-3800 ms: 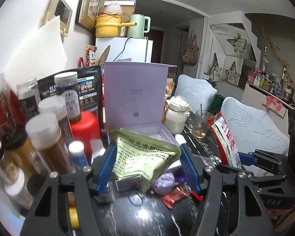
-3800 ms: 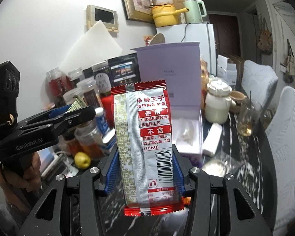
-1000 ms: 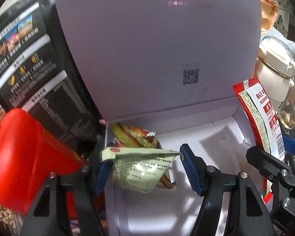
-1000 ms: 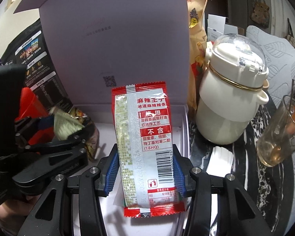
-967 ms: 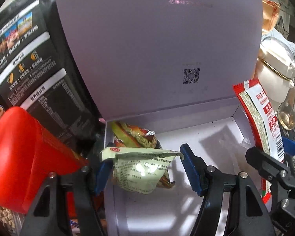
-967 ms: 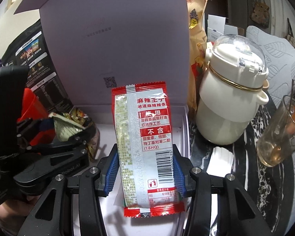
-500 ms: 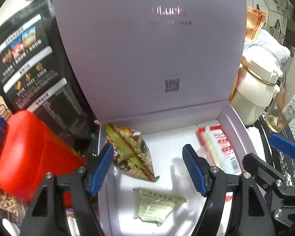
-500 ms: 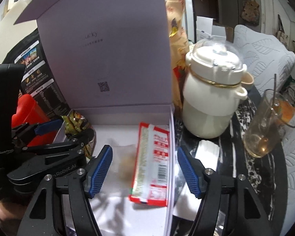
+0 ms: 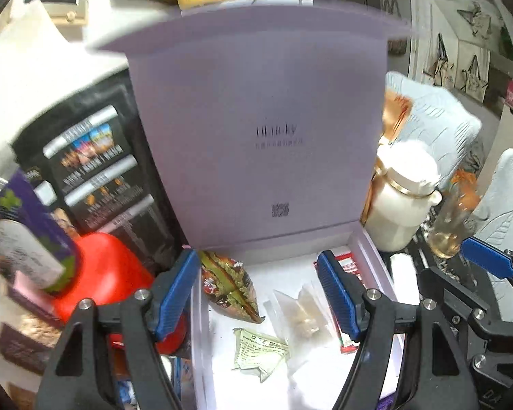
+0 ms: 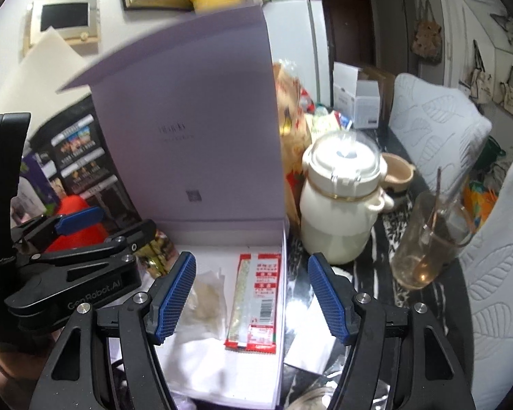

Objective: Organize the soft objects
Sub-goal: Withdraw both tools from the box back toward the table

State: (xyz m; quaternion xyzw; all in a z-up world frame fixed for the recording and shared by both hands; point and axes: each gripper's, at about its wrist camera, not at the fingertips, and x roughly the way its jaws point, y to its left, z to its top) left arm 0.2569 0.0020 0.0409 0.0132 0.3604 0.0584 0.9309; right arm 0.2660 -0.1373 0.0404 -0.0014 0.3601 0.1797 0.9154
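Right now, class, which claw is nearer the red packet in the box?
Right. The right claw hangs directly over the red packet; the left claw sits off to its side, over the box's far edge.

Jar (image 10: pixel 340 205): white, domed lid, right of box.
Glass (image 10: pixel 427 242): spoon inside, beside jar.
Red container (image 9: pixel 95 270): left.
Black pouch (image 9: pixel 99 167): behind it.

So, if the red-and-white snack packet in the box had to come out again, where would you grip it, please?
The red-and-white packet lies flat along the lilac box's right wall. I'd probably come from above and pinch its near sealed end, which is flat, thin and clear of the clear pouch beside it.
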